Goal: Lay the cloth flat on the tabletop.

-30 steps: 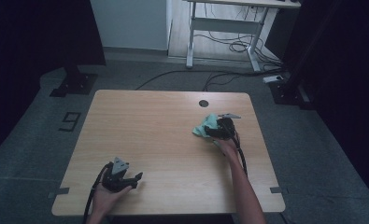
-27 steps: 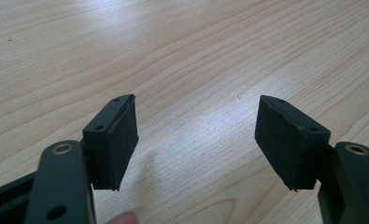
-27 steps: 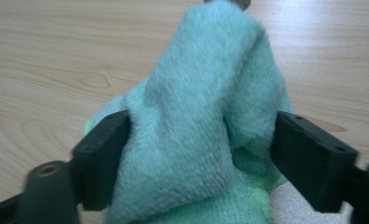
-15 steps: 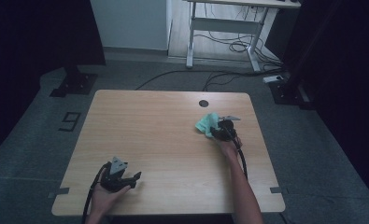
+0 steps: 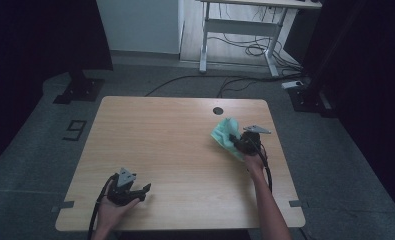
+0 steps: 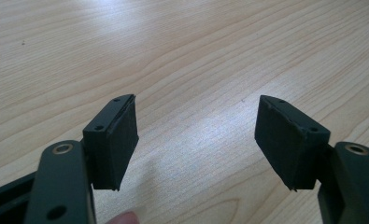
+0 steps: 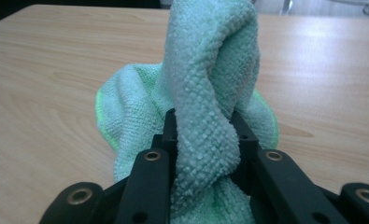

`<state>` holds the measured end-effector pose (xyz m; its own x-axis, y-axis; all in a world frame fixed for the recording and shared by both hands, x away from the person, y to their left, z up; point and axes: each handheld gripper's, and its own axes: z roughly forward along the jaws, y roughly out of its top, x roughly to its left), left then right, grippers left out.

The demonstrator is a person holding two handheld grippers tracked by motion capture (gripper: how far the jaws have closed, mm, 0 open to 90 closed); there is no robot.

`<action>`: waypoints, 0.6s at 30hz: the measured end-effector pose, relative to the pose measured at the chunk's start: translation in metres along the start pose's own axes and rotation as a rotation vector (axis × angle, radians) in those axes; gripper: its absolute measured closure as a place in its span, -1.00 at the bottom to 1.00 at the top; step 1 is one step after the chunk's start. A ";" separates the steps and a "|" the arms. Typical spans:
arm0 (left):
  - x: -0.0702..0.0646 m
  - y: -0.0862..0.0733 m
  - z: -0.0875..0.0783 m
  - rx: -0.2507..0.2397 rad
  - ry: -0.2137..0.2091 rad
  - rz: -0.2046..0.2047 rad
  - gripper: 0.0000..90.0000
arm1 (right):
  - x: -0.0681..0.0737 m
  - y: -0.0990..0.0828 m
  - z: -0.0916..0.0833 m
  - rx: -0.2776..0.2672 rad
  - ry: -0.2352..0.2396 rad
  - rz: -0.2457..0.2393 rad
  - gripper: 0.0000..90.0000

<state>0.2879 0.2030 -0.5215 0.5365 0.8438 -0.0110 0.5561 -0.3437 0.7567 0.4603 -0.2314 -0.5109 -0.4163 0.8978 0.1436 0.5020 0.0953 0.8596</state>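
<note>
table: light wood desk, bare but for a dark round grommet hole near the far edge; no change vs a sec ago.
cloth: green microfibre cloth, far-right part of table. Was spread flatter under the gripper a sec ago; now bunched, one fold pulled up into a twisted ridge, rest sagging onto the wood.
R gripper: right gripper jaws have just been closing, cloth fold between them; now clamped on it, pads pressing both sides in right gripper view. Has shifted a bit toward the person's side and up since half a sec ago.
L gripper: left gripper near front-left corner, jaws spread wide, nothing between, only bare wood ahead. Same spot as before.
meaning: grab looks done; prob. lift or drag of cloth is next. Grip is on a fold only, so rest may trail.
</note>
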 end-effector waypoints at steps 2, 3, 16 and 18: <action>0.000 0.000 -0.001 0.000 -0.002 -0.002 -0.32 | 0.002 0.001 -0.007 -0.013 0.018 -0.021 0.66; 0.000 0.000 -0.001 0.000 -0.002 -0.002 -0.32 | 0.002 0.001 -0.007 -0.013 0.018 -0.021 0.66; 0.004 -0.001 -0.003 -0.009 0.010 -0.017 -0.32 | 0.019 -0.008 -0.041 -0.087 0.106 -0.053 0.65; 0.005 -0.001 -0.003 -0.006 0.010 -0.020 -0.32 | 0.023 -0.010 -0.044 -0.089 0.111 -0.052 0.66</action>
<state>0.2880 0.2091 -0.5206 0.5189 0.8546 -0.0199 0.5627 -0.3240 0.7605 0.4123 -0.2311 -0.4944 -0.5233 0.8394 0.1468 0.4105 0.0974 0.9066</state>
